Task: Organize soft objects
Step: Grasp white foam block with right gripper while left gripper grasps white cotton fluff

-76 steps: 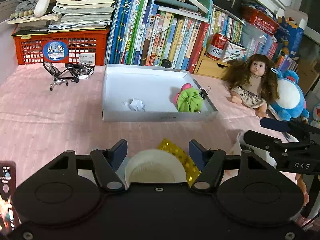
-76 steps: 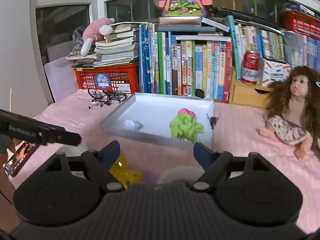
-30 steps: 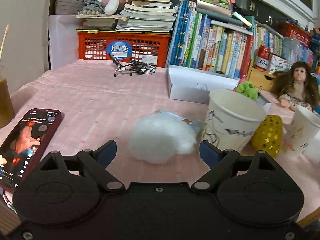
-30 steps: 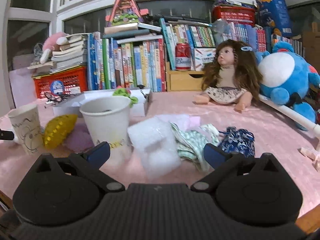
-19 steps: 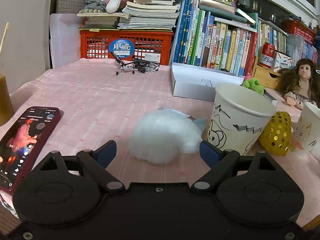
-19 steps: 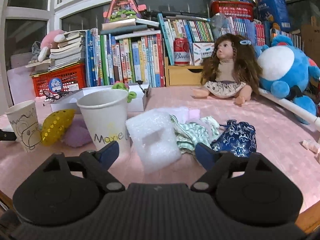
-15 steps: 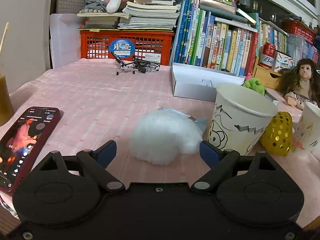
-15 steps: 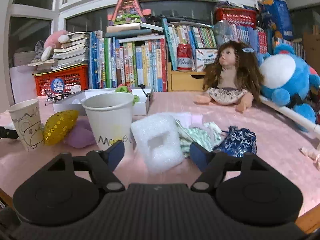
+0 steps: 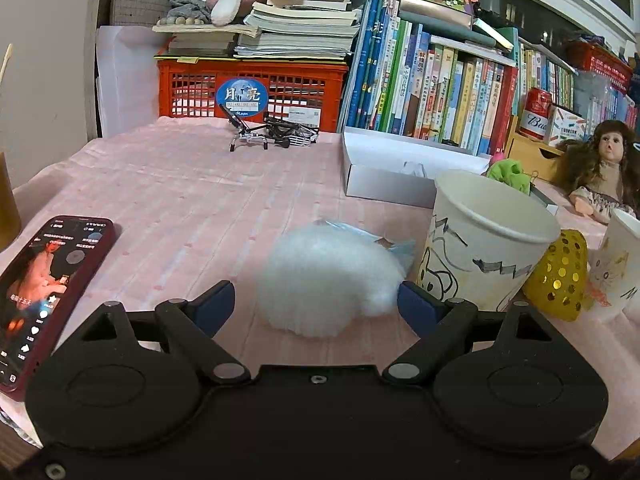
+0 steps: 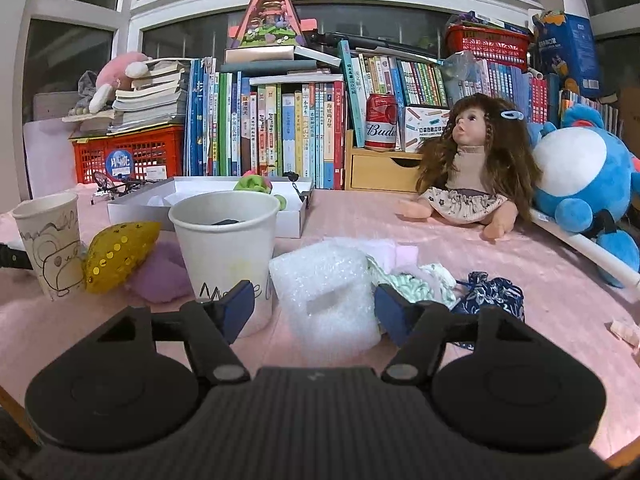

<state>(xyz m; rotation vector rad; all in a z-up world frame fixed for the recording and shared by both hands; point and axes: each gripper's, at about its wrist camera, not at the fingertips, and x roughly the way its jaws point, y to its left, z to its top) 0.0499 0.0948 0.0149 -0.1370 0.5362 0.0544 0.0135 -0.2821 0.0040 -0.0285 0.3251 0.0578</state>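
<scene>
A white cotton puff [image 9: 328,280] lies on the pink cloth between the fingers of my open left gripper [image 9: 316,306]. A white foam sheet [image 10: 328,292] stands between the fingers of my right gripper [image 10: 316,310], which is open around it but narrower than before. Beside the foam lie a green striped cloth [image 10: 416,280], a dark blue floral pouch [image 10: 494,294], a lilac puff [image 10: 160,268] and a yellow sequin piece [image 10: 116,254]. The white tray [image 9: 384,188] holds a green soft toy [image 9: 510,172] and a white scrap.
Two paper cups [image 9: 480,244] [image 10: 228,248] stand near the grippers. A phone [image 9: 44,284] lies at the left. A doll [image 10: 472,168], a blue plush [image 10: 584,184], books, a red crate [image 9: 252,92] and a small metal bicycle [image 9: 272,136] line the back.
Both grippers have come down from above the tray to table level. The left one has edged closer to the cotton puff. The right one's fingers have narrowed around the foam sheet.
</scene>
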